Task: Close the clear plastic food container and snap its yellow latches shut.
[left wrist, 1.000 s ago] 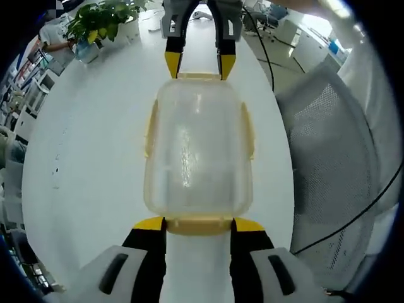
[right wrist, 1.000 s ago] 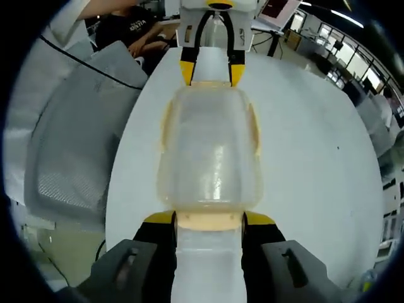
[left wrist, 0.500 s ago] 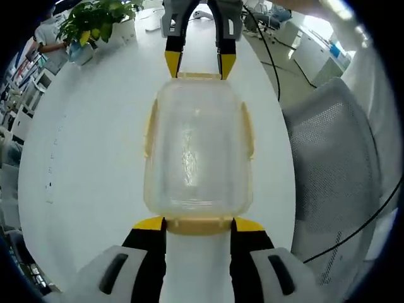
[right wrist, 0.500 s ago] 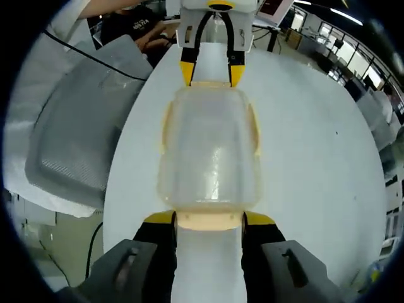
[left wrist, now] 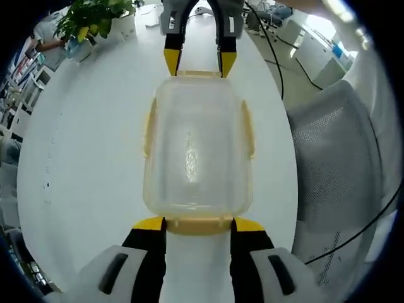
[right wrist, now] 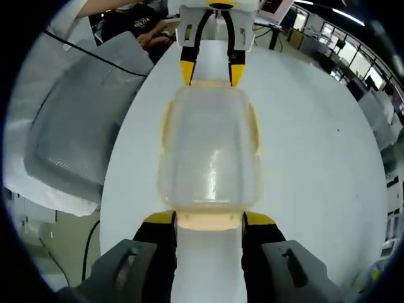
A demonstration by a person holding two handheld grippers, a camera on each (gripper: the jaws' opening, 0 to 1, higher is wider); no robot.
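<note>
Here the left tongs (left wrist: pixel 199 222) stand with jaws parted to either side of the near yellow latch (left wrist: pixel 199 224) of the clear plastic container (left wrist: pixel 197 148), the yellow tips just beside the latch's ends — whether they press it I cannot tell. In the right gripper view the right tongs (right wrist: pixel 209 218) are likewise spread at the opposite end latch (right wrist: pixel 209 220), tips flanking it in the same way. Each pair shows in the other's view at the far end of the container: the right tongs at the top of the left gripper view, the left tongs at the top of the right gripper view, yellow tips close against the far latch. The container sits lid-on between the two pairs, on the white desk (left wrist: pixel 95 139), with further yellow latches along its long sides lying against the walls. Beyond the desk edge stands a grey mesh chair (left wrist: pixel 334 164) — and a potted plant (left wrist: pixel 95 19) sits at the desk's far corner.
</note>
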